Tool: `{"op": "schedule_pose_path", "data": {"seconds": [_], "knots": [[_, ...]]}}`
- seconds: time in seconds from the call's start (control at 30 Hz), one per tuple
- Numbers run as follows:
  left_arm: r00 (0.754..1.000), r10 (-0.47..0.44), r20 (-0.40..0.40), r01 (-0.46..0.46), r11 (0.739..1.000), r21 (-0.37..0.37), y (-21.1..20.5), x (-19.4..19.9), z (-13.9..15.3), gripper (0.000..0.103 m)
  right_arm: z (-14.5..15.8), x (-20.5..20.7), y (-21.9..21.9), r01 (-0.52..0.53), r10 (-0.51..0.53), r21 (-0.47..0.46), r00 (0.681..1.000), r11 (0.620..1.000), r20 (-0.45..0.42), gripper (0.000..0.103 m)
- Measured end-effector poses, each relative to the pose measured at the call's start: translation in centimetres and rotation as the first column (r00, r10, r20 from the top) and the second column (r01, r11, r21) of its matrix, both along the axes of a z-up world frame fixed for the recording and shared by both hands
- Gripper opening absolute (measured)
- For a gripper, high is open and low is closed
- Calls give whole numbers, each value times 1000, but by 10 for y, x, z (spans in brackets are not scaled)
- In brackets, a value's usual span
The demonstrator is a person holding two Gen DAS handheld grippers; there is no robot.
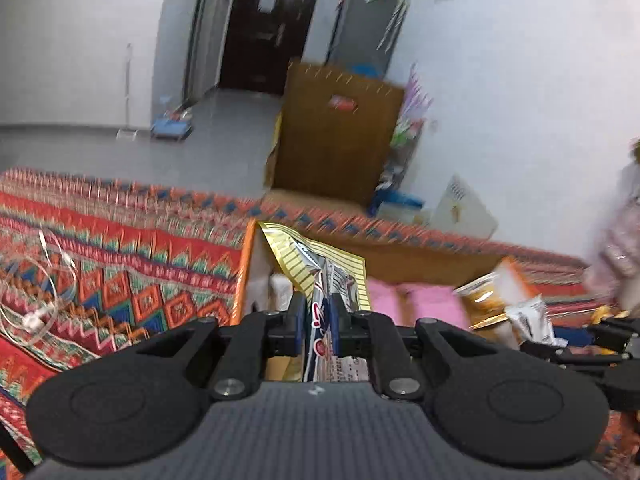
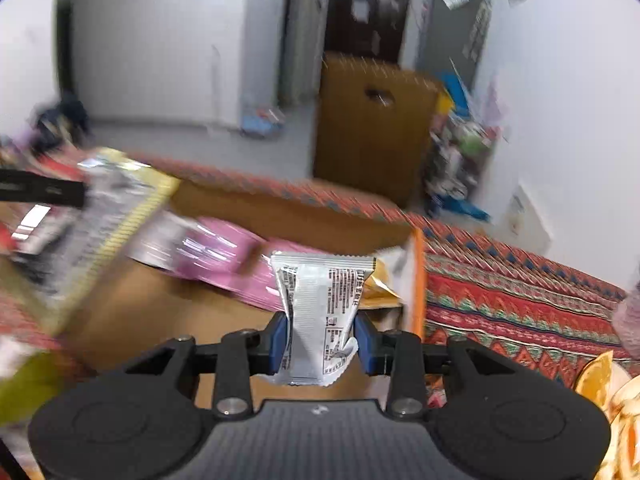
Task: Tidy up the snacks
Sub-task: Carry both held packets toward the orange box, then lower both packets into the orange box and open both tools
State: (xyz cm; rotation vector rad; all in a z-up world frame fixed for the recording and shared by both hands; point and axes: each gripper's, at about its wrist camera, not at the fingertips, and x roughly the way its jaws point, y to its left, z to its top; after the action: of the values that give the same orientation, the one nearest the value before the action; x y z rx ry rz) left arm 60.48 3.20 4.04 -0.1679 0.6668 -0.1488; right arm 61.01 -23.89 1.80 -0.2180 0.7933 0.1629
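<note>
My left gripper (image 1: 318,304) is shut on a yellow-striped snack packet (image 1: 320,264) with a navy, white and red face, held upright over the left end of an open cardboard box (image 1: 246,280) with an orange edge. Pink packets (image 1: 416,300) lie inside the box. My right gripper (image 2: 322,328) is shut on a white and silver snack packet (image 2: 320,304), held above the same box (image 2: 280,216) near its orange right wall. In the right wrist view the striped packet (image 2: 116,208) shows blurred at the left, over the pink packets (image 2: 224,256).
A red patterned cloth (image 1: 120,264) covers the table around the box, with a white cable (image 1: 40,280) on it at the left. Orange snack bags (image 2: 600,384) lie at the lower right. A tall brown carton (image 1: 336,132) stands on the floor behind. A person's sleeve (image 1: 616,248) is at the right.
</note>
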Motion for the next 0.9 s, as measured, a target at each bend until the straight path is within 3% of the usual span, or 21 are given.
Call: {"op": "schedule_pose_path", "data": {"seconds": [0.13,0.2,0.27,0.3,0.33,0.53,0.6,0.7,0.9], "knots": [[998,-22,-51,26,997,67,-4,10,-30,16,-31,30,9,7,-10,-84,999,996,-41,45],[997,-45,-56,50,995,88,-4,9,-37,17,-32,31,14,4,-7,-77,999,997,-38,64],[997,-55,-45,60,993,103,-3,6,-35,25,-26,28,14,7,-7,-29,1000,1000,-22,68],[997,-63,-39,67,993,100,-3,4,-31,37,-22,28,13,6,-6,-14,1000,1000,-21,68],[998,-64,-26,67,993,98,-2,1,-26,49,-18,26,13,5,-6,-7,1000,1000,-16,68],[997,-72,38,67,992,110,1,-28,19,54,22,0,-3,12,-13,30,999,999,32,70],[996,-72,60,64,992,113,0,-44,37,57,40,-15,-10,9,-12,54,999,998,52,75],[993,-79,85,70,992,110,2,-74,65,75,66,-44,-20,4,-10,68,996,998,88,78],[983,-118,144,101,988,118,3,-158,107,87,110,-131,-36,-42,23,114,986,993,168,85]]}}
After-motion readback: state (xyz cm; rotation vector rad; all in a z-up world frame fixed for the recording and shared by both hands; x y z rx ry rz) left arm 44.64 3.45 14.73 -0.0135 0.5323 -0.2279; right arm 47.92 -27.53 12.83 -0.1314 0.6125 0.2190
